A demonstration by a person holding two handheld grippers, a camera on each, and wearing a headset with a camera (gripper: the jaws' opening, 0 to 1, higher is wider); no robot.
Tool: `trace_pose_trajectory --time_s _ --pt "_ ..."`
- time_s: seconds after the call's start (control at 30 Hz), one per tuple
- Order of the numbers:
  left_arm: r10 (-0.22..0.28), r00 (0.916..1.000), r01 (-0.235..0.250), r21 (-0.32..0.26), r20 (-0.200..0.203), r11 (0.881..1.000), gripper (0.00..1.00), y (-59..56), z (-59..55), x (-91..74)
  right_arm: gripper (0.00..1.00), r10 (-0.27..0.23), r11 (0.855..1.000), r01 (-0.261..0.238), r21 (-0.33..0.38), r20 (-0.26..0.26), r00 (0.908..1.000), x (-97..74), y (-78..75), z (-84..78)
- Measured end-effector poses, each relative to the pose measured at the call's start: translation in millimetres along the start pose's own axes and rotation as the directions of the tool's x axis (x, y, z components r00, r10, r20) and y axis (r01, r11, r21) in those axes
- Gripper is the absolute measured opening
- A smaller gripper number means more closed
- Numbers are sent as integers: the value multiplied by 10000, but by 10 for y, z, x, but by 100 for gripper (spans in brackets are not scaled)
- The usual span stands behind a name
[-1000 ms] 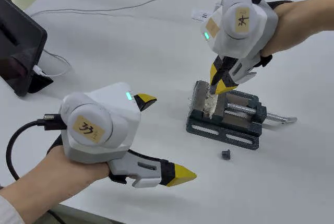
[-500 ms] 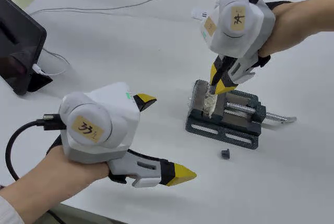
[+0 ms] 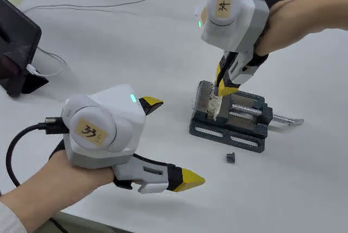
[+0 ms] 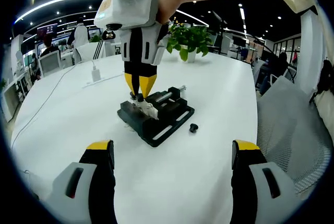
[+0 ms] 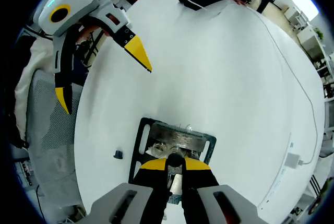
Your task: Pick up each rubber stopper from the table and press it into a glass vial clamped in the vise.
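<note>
The right hand-held gripper points down, pinching a dark stopper just over the vial clamped in the vise. The left hand-held gripper hovers with its jaws spread wide. A loose stopper lies on the surface ahead of it, beside the vise.

Rounded white-grey shells, tan handwritten labels, yellow-tipped black jaws; black cables leave the left gripper, away from the vise, and the right gripper above it.
</note>
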State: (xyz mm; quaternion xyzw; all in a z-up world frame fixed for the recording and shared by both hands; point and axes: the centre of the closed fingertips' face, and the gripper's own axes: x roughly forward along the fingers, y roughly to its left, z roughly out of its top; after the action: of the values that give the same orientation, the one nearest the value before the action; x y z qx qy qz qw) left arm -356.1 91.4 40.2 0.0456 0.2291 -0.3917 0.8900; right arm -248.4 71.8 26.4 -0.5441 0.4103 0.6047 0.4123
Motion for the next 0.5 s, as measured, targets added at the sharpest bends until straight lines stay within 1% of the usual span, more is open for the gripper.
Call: trace_pose_trajectory --time_s 0.13,0.2,0.23,0.27,0.3,0.4,0.47,0.5 --pt "-33 10000 33 -26 13 10000 92 -1 -3 15 4 16 9999 -11 107 -441 9990 -16 58 -6" --pt "-41 10000 41 -47 16 10000 92 -3 -6 19 4 12 9991 11 428 -544 9985 -23 37 -22" --pt "-50 10000 50 -65 22 10000 92 -5 -9 22 4 23 9964 28 849 -595 9982 -25 40 -28" --pt "-67 10000 67 -78 18 9999 92 -10 -11 25 4 44 9969 4 792 -612 9981 -18 0 -7" --pt "-89 10000 89 -64 5 9999 92 -16 -14 28 4 18 9960 38 896 -623 9981 -16 -1 -6" --pt "-125 9999 125 -72 20 9999 92 -27 -9 33 4 -10 9965 63 833 -638 9980 -17 42 -14" --pt "-125 9999 125 -69 26 9999 92 -30 -6 34 4 -26 9984 59 567 -584 9983 -26 83 -15" --pt "-138 9999 138 -66 6 9999 92 -33 -8 33 5 -31 9985 61 549 -558 9984 -29 94 -16"
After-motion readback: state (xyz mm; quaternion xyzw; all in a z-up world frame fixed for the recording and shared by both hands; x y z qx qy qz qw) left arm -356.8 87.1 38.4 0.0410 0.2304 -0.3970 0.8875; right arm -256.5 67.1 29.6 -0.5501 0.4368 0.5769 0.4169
